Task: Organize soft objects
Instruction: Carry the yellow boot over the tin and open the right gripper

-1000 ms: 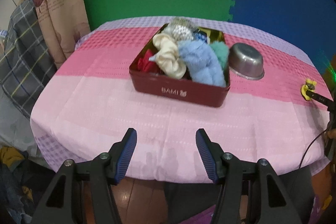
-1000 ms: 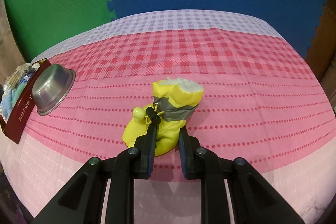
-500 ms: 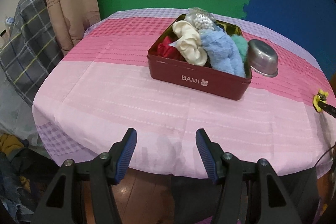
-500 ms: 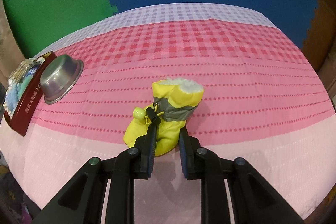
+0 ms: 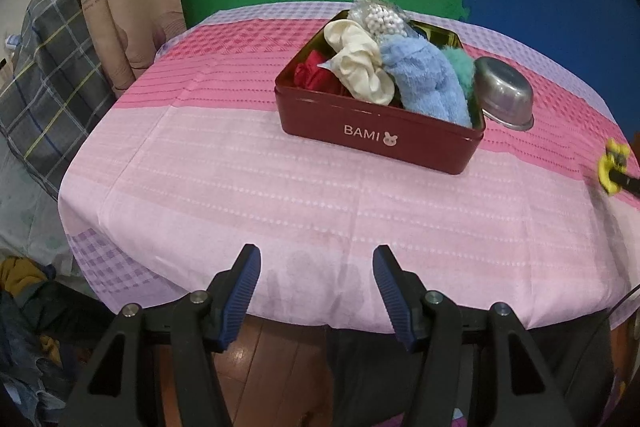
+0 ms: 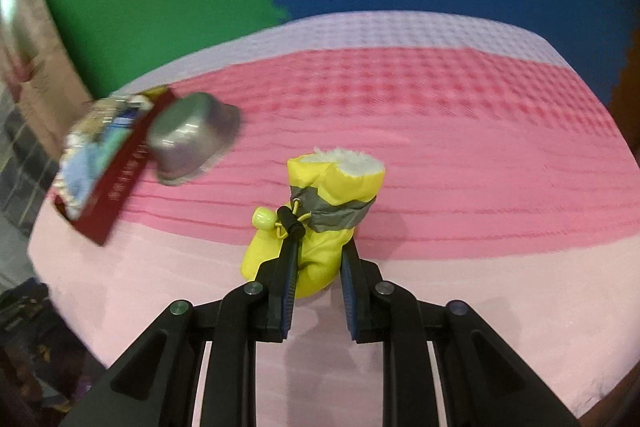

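The right gripper (image 6: 316, 267) pinched the yellow bootie (image 6: 320, 223) above the tabletop (image 6: 480, 287); the left gripper (image 5: 316, 291) hung spread, empty. The crowded tin (image 5: 380, 135), blurred, might reject it, spilling.

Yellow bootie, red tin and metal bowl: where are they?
yellow bootie (image 6: 320, 255): right wrist view, its lower body.
red tin (image 5: 376, 135): left wrist view, front wall.
metal bowl (image 5: 504, 95): left wrist view, outer side.

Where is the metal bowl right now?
In the left wrist view the metal bowl lies tipped on the pink tablecloth, against the right side of the red tin.
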Motion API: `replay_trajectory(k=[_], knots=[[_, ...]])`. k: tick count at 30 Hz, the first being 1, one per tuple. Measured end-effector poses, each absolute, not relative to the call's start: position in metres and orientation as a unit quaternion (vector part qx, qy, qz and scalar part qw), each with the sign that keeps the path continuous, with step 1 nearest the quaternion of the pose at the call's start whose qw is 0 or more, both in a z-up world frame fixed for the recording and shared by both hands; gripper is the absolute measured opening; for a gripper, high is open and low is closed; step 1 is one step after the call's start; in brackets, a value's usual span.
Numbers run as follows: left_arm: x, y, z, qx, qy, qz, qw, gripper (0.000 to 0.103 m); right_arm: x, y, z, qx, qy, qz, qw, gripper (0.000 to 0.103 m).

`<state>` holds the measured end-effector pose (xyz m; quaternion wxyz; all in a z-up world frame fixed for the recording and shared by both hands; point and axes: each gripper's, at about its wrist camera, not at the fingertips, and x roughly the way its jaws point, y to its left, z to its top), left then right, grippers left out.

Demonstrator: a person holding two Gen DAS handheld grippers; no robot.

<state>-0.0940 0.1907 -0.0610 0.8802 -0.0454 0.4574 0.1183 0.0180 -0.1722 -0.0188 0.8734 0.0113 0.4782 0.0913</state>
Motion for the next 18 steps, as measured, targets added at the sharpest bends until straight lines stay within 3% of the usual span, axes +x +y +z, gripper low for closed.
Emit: replay_trajectory(k=[10, 18], knots=[[-0.094, 0.193, -0.059, -0.052, 0.454, 0.111, 0.883, 0.060, 0.054, -0.039, 0.031, -0.018, 0.445, 0.236, 0.864, 0.019], [-0.093, 0.188, -0.053, -0.031, 0.434, 0.111, 0.893, 0.060, 0.119, 0.047, 0.010, -0.028, 0.461, 0.290, 0.838, 0.019]])
